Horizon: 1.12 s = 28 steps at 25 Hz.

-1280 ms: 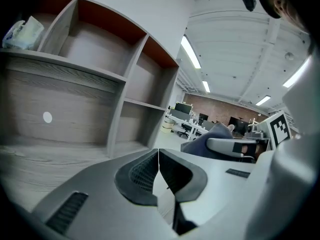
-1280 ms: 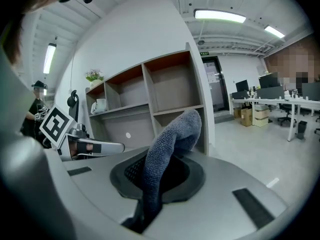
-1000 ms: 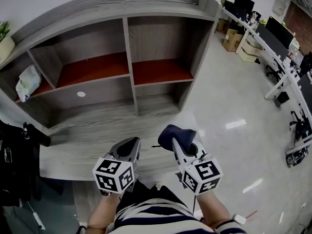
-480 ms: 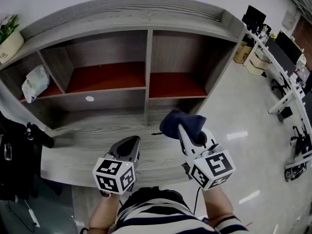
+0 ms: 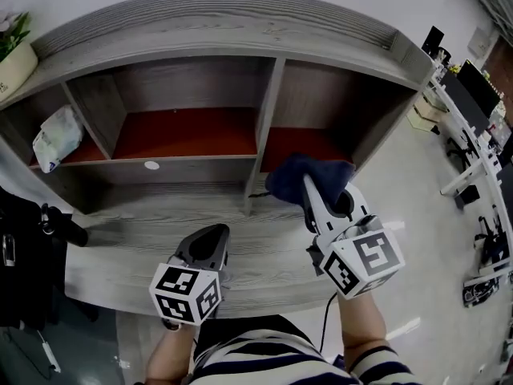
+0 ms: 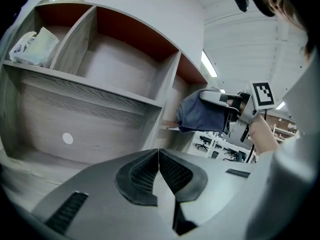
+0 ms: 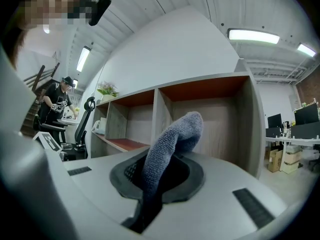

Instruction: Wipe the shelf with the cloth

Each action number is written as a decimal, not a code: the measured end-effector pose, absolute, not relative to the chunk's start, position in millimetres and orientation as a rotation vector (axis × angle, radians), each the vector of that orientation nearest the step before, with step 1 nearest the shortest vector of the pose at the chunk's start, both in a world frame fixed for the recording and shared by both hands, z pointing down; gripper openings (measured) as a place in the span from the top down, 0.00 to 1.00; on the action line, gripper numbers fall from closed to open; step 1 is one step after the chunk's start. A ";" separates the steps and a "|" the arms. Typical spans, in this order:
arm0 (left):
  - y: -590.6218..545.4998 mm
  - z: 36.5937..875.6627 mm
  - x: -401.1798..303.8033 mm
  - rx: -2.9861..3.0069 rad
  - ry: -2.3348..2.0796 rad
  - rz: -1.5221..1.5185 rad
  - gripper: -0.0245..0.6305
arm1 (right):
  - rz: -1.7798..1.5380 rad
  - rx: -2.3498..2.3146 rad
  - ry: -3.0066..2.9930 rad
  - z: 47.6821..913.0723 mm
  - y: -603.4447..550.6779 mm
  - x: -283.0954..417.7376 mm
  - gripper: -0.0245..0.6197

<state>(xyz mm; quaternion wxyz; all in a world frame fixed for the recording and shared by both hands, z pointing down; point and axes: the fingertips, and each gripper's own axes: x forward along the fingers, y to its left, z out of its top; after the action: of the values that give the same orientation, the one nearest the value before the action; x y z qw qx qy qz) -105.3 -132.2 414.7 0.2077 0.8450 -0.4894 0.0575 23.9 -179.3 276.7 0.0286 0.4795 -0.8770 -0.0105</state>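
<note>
The left gripper (image 6: 158,153), jaws pressed together, faces the grey wooden shelf unit (image 6: 95,91); a dark blue cloth (image 6: 200,116) hangs by the unit's right compartment.

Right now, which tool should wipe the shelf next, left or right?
Right. The right tool grips the cloth, held up near the shelf; the left tool is shut, empty and lower.

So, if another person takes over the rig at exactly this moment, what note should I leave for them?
Left tool: shut, holding nothing, low near the bottom board.
Right tool: shut on the blue cloth, raised in front of the right compartment of the shelf.
Done: the cloth is gripped and at the shelf. It does not seem to touch any board yet.
Left: all the wiping, the red boards and the grey ones. A white bag lies in the left compartment, so probably wipe around it.
</note>
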 end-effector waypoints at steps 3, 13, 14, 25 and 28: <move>-134.8 410.3 -109.9 2.339 -1.400 0.143 0.93 | -0.087 1.471 -2.754 253.8 -185.8 20.3 0.89; -146.1 392.0 -97.3 2.323 -1.484 0.106 0.94 | -0.314 1.349 -2.969 162.5 -194.1 1.3 0.89; -146.7 389.5 -95.6 2.322 -1.492 0.102 0.94 | -0.327 1.343 -2.986 156.4 -194.7 0.6 0.89; -144.3 379.0 -90.2 2.291 -1.576 0.087 0.94 | -0.537 1.274 -3.074 120.6 -198.5 -21.8 0.89; -143.1 376.9 -94.1 2.279 -1.602 0.075 0.94 | -0.620 1.305 -3.013 119.9 -209.3 -28.3 0.89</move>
<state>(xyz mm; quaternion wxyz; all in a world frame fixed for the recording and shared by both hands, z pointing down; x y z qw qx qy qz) -94.1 -143.1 376.9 0.1767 0.8050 -0.5657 0.0265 -28.3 -209.3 119.9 -0.0998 0.3885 -0.8972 -0.1845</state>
